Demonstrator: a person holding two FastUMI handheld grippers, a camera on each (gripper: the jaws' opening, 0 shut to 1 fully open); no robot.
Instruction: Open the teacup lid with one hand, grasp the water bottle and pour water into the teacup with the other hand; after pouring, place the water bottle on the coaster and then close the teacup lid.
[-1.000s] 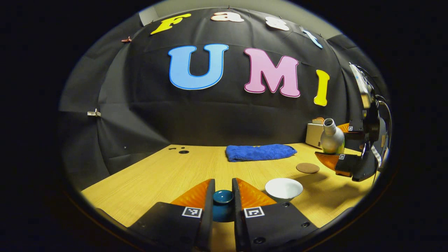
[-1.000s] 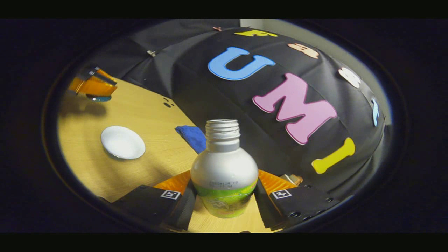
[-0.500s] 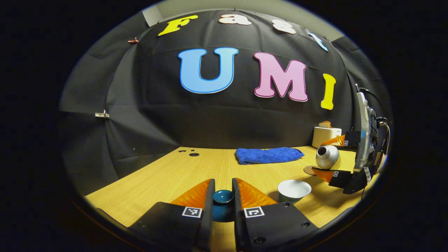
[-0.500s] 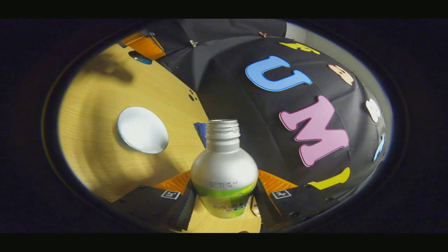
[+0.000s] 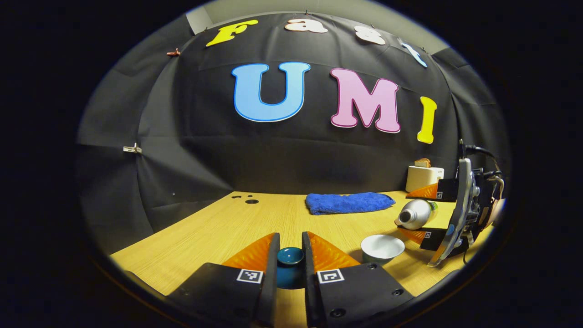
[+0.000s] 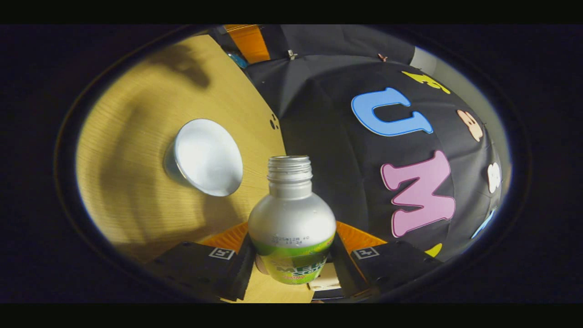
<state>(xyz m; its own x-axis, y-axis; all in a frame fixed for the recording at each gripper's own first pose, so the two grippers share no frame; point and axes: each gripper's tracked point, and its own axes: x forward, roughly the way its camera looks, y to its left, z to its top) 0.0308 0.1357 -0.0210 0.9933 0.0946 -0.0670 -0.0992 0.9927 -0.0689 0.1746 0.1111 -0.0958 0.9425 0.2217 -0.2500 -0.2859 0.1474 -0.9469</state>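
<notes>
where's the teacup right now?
Left gripper view: the teacup sits uncovered on the table, lower right, just below the tipped water bottle, in front of the blue towel.

I see black cloth wall (image 5: 282, 150) at far side, pale wall strip (image 5: 328, 5) above it. Wood-grain table (image 5: 218, 228) in front, w/ small holes (image 5: 251, 201) far left. Lighting dim.

Blue towel (image 5: 348, 202) on table (image 5: 218, 228); toaster (image 5: 423, 177) behind.
</notes>
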